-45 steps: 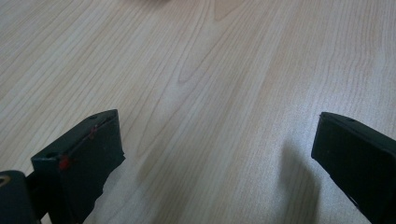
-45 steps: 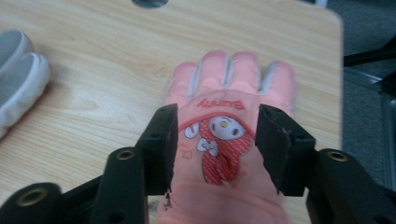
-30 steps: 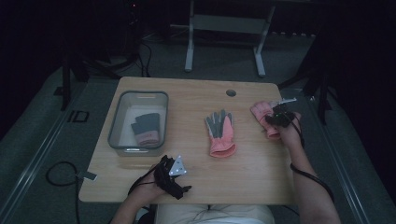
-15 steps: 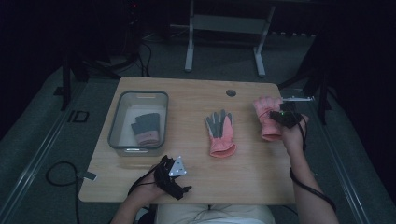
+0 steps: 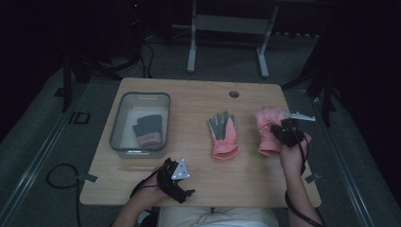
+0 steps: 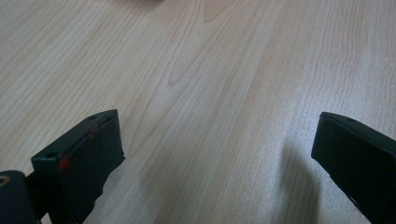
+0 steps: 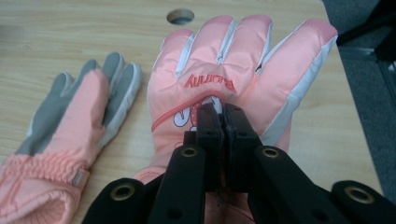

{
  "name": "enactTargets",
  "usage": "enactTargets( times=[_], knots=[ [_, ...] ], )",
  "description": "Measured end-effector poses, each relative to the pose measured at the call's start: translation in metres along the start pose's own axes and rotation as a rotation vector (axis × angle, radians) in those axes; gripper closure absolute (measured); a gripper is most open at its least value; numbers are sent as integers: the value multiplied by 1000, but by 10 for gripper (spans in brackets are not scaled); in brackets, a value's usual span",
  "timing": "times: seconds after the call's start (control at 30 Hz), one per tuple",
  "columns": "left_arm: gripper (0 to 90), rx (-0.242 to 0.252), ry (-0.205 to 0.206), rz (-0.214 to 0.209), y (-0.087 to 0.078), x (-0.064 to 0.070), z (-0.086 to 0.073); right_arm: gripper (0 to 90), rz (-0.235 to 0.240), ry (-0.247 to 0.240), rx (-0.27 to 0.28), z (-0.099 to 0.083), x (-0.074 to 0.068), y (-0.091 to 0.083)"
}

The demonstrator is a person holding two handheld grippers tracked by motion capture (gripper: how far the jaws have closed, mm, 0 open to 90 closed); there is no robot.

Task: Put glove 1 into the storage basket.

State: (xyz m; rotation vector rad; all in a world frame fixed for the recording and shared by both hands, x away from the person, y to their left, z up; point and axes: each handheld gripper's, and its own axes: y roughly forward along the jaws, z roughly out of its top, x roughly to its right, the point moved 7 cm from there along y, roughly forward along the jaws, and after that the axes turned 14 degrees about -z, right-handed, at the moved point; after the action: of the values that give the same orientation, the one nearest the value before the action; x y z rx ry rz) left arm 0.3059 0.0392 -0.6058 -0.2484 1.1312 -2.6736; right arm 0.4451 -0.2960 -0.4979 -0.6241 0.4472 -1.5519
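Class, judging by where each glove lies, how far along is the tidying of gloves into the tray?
Done: a dark glove lies in the grey tray. In hand: the right gripper is shut on the right pink glove. Left: the other pink glove lies on the table; the left gripper is open.

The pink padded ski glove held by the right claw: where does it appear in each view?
High view: pink padded ski glove at right, under the right claw.
Left gripper view: not in it.
Right gripper view: centre, pinched.
Shared landmark: the round hole in the wooden table.
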Motion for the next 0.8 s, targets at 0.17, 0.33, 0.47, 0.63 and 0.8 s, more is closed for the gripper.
enactTargets(
  times=[0.17, 0.33, 0.47, 0.63, 0.8],
  knots=[
    [16, 5, -1, -2, 0, 0, 0, 865, -10, 18, -23, -14, -1, 7],
    [17, 2, 3, -4, 0, 0, 0, 862, -14, 37, -55, -27, -1, 20],
    [16, -3, 4, -4, 1, 0, -1, 859, -20, 37, -81, -35, -2, 34],
    [16, -5, 7, -2, 1, 0, 0, 854, -21, 45, -119, -47, -3, 50],
    [17, -9, 11, -3, 2, 0, 0, 842, -16, 46, -121, -50, -3, 56]
  ],
)
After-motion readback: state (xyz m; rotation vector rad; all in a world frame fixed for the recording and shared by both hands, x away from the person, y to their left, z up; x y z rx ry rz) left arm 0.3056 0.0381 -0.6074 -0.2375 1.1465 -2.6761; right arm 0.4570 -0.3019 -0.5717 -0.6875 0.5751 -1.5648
